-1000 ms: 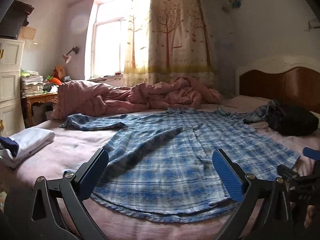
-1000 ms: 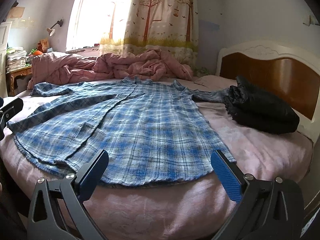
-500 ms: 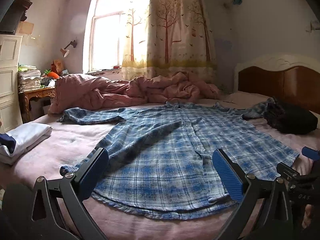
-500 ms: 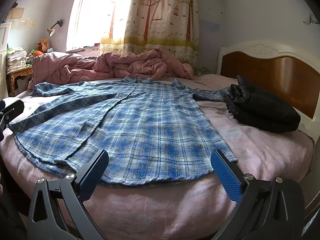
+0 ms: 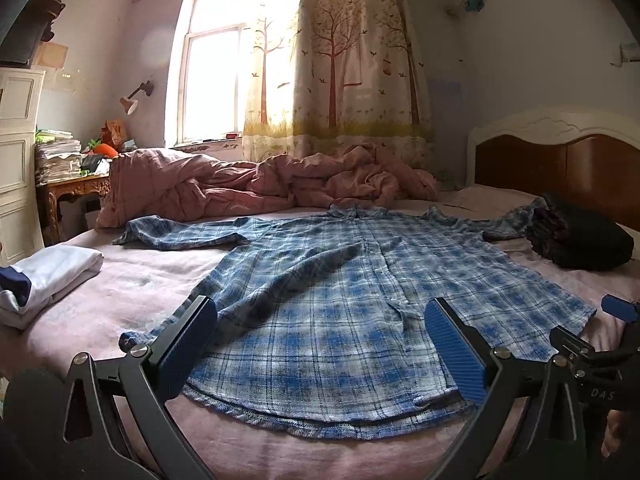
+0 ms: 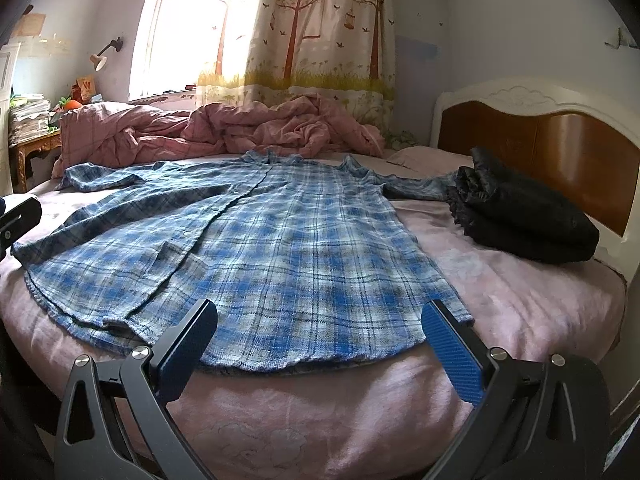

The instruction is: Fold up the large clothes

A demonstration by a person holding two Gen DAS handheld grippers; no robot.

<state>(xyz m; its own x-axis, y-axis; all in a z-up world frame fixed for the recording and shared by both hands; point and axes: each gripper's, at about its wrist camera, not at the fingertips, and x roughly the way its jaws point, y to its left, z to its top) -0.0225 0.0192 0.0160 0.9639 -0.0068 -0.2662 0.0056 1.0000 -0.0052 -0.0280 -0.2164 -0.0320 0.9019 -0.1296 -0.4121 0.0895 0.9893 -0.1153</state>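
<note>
A large blue plaid shirt (image 5: 360, 304) (image 6: 264, 248) lies spread flat on the pink bed, collar toward the window, hem toward me. One sleeve is folded across its front; the other reaches toward the headboard. My left gripper (image 5: 320, 344) hovers open over the hem's left part, nothing between its fingers. Over the hem's right part my right gripper (image 6: 318, 344) stands open and empty too. In the left wrist view the right gripper's side (image 5: 588, 360) shows at the right edge.
A rumpled pink quilt (image 5: 256, 184) (image 6: 224, 128) lies along the far side of the bed. Folded black clothing (image 5: 580, 236) (image 6: 524, 220) sits by the wooden headboard (image 6: 540, 140). A folded white garment (image 5: 48, 276) rests at the bed's left. A cluttered side table (image 5: 68, 188) stands beyond.
Both grippers have drawn back slightly and tilted up, so the shirt sits a little lower and farther in view. Both stay open and the shirt has not moved.
</note>
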